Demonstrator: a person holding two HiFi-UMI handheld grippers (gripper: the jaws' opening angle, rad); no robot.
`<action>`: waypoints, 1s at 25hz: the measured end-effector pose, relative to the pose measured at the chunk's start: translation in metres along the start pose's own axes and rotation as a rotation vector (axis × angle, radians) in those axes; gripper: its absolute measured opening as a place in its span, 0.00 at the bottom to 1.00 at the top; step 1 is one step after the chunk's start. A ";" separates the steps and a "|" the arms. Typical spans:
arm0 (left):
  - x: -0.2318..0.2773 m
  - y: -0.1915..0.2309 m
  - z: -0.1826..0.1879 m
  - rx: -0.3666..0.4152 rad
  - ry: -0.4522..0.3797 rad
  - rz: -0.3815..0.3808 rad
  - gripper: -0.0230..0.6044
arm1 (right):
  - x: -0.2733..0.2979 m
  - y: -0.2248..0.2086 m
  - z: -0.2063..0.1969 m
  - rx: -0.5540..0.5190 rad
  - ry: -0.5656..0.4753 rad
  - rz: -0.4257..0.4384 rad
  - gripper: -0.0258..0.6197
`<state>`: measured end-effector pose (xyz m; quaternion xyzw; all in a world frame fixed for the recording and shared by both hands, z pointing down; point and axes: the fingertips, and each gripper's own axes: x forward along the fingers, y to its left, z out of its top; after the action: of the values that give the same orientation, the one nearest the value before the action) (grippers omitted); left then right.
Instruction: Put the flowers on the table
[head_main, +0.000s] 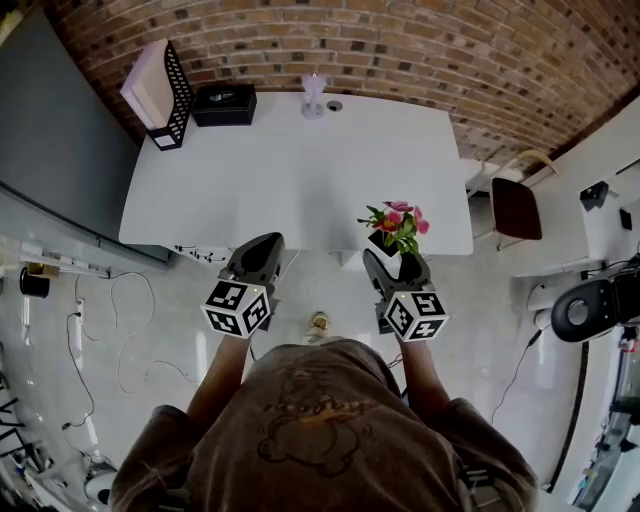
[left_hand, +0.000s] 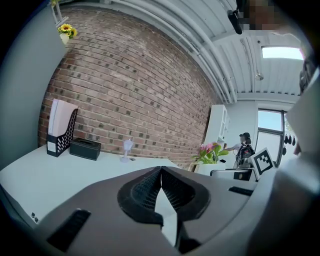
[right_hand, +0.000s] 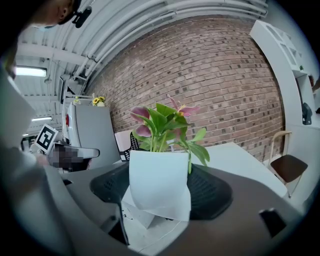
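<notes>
My right gripper (head_main: 385, 258) is shut on a small white pot (right_hand: 159, 184) of pink flowers with green leaves (head_main: 398, 226). It holds the pot upright in the air just in front of the near edge of the white table (head_main: 300, 180), toward its right side. The flowers (right_hand: 165, 125) fill the middle of the right gripper view, with the pot clamped between the dark pads. My left gripper (head_main: 257, 252) is shut and holds nothing, level with the right one, over the floor by the table's near edge. The flowers (left_hand: 211, 152) also show at the right of the left gripper view.
At the table's far edge stand a black mesh file holder (head_main: 160, 90) with papers, a black tissue box (head_main: 224, 104) and a small clear fan-like stand (head_main: 314, 96). A brown chair (head_main: 516, 207) sits right of the table. Cables (head_main: 110, 320) trail over the floor at left.
</notes>
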<state>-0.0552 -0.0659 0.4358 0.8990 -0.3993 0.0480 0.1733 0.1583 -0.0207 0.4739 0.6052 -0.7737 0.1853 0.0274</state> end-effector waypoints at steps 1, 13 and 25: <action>0.006 0.000 0.002 -0.003 -0.001 0.004 0.07 | 0.004 -0.005 0.002 0.000 0.002 0.005 0.59; 0.040 0.006 0.008 -0.010 0.014 0.065 0.07 | 0.043 -0.039 0.018 -0.016 0.027 0.064 0.59; 0.066 0.027 0.014 0.010 0.027 0.059 0.07 | 0.069 -0.051 0.036 -0.031 -0.013 0.041 0.59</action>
<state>-0.0307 -0.1334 0.4452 0.8870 -0.4229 0.0672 0.1729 0.1946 -0.1065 0.4716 0.5900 -0.7888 0.1700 0.0279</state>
